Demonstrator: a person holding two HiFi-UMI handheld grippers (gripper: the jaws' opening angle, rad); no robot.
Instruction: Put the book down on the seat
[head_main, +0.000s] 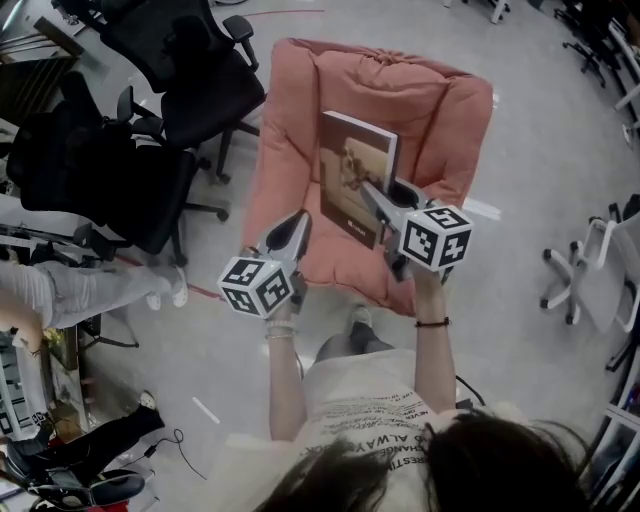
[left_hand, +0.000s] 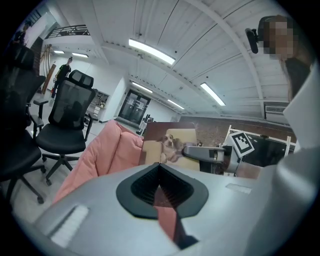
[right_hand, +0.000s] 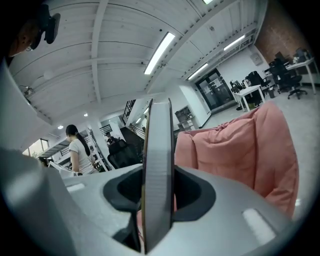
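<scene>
**Spotter:** What's on the head view?

**Operator:** I'm looking steeply down on the pink cushioned seat (head_main: 285, 150). The book (head_main: 352, 165) is right over it, cover towards me, brown with a dog pictured on it.

**Spotter:** Who's holding it?

**Operator:** My right gripper (head_main: 385, 195). Its jaws are clamped on the book's right edge, low down. In the right gripper view the page block stands edge-on between them and fills the gap.

**Spotter:** Is it down on the cushion?

**Operator:** Can't tell from here. It sits tilted in front of the seat's back cushion (head_main: 385, 85), between the two padded sides. Whether its lower edge touches the seat pad, I can't make out.

**Spotter:** And your left?

**Operator:** My left gripper (head_main: 292, 228) is off the book, just beside the seat's front corner on the head view's left. In the left gripper view its jaws are drawn together at the tips with nothing gripped, only a sliver of pink showing through. Past them I see the book's cover facing me, and the right gripper's marker cube (left_hand: 241, 142) beyond it.

**Spotter:** Anything round the seat?

**Operator:** Black office chairs (head_main: 190, 70) at the head view's left, and a white chair (head_main: 590, 270) well apart at its right. A person in a white top (right_hand: 79, 152) stands in the background of the right gripper view.
</scene>
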